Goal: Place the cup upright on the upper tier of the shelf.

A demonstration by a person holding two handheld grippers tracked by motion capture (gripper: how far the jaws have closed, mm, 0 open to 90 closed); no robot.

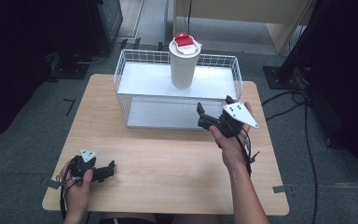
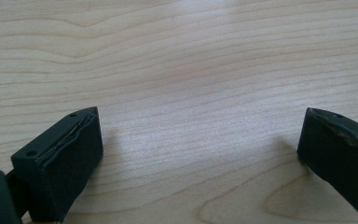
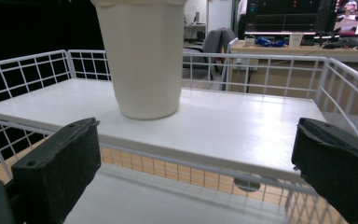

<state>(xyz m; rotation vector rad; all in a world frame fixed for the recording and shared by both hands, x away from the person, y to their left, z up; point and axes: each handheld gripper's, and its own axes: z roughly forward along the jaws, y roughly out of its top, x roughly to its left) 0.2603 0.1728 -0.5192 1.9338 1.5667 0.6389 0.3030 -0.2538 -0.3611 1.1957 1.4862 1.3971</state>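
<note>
Wooden table point(image 1: 168, 163) fills centre of high view; white wire rack point(image 1: 121, 74) at top centre, cream cup point(image 1: 183, 65) upright on its upper shelf. Right gripper point(image 1: 213, 111) centre right, jaws spread, near rack front. Left gripper point(image 1: 112, 169) lower left. Left gripper view: jaws spread over bare wood. Right gripper view: cup point(image 3: 142, 60) upper centre, beyond spread jaws, untouched.

Grey carpet floor point(image 1: 23, 154) all round a light wooden table point(image 1: 168, 172), with black cables point(image 1: 307, 135) trailing along the right side. Dark equipment stands point(image 1: 307, 42) at both far corners, a pale wooden cabinet point(image 1: 242, 11) behind. Farther back, a desk point(image 3: 307, 49) with lit monitors point(image 3: 354, 14) and a grey office chair point(image 3: 216, 44). Bright overhead light glaring off the wood
</note>
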